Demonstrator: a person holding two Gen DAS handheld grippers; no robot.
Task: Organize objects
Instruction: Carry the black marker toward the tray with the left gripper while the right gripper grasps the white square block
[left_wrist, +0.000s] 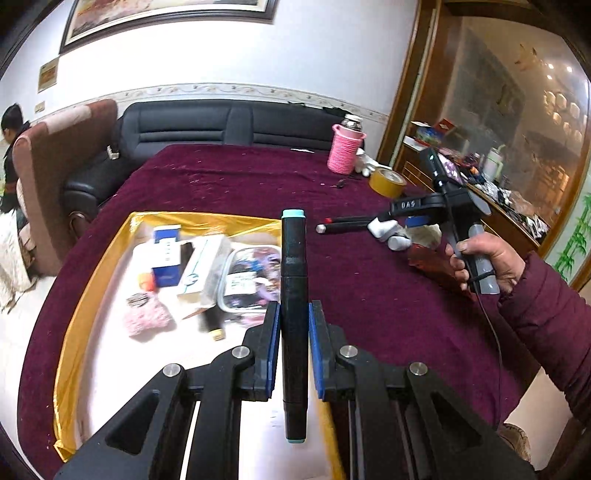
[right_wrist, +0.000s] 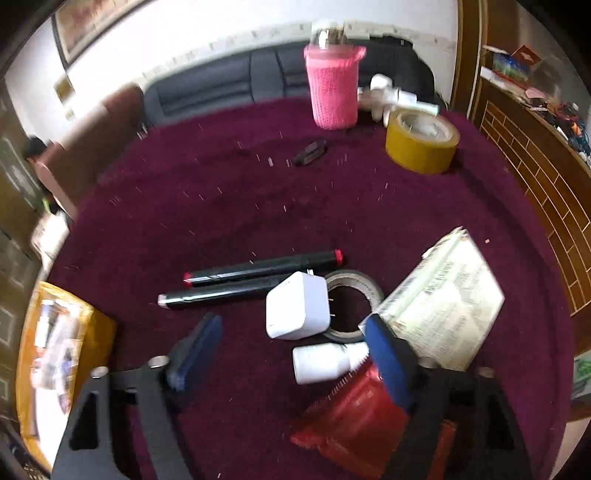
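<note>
The left gripper, black with blue rubber pads, was clamped tight on a slim black plastic marker with teal end caps, its long axis running straight away from the camera, above a gold satin-lined tray of small boxes. The right gripper stood part open, holding nothing, above a plush maroon tablecloth, a white cube charger and a small white bottle lying between its fingers.

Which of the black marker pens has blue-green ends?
The marker clamped in the left claw. The two markers lying on the purple cloth have red ends and pale ends.
</note>
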